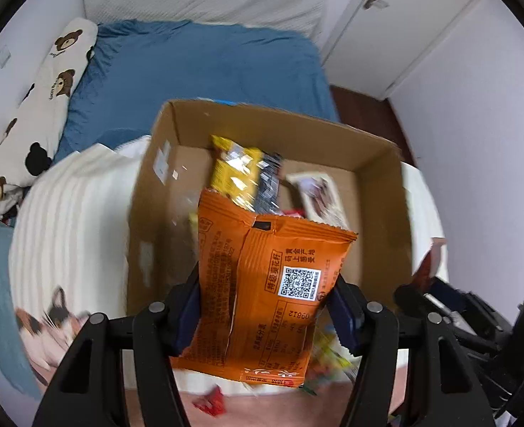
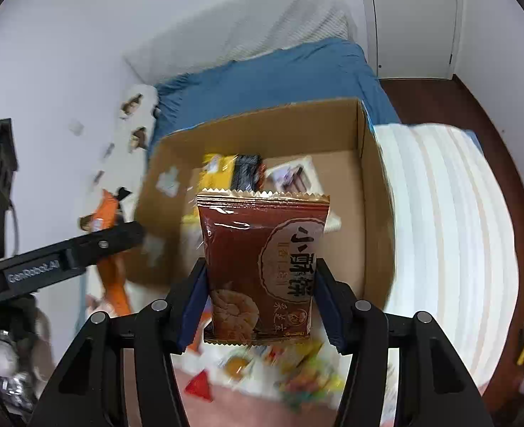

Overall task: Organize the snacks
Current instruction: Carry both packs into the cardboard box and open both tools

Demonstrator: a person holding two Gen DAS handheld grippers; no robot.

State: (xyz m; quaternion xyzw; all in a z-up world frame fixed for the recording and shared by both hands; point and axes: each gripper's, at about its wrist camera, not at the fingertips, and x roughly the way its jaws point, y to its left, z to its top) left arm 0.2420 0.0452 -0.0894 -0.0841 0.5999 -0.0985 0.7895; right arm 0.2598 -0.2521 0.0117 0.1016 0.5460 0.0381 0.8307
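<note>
Soft, even indoor light, moderately bright; no hard shadows. Motion blur smears the cardboard box (image 1: pixel 262 135) edges and loose snacks (image 2: pixel 308 373) below in both views. Glare streaks on the brown packet (image 2: pixel 262 270). Strong fisheye bending, black vignette at corners.

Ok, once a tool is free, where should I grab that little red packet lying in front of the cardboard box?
Come straight down: the red packet lies flat on the pink blanket, so a sideways approach finds no edge. Straddle its narrow pointed corner; the soft blanket should probably give under the tool.
</note>
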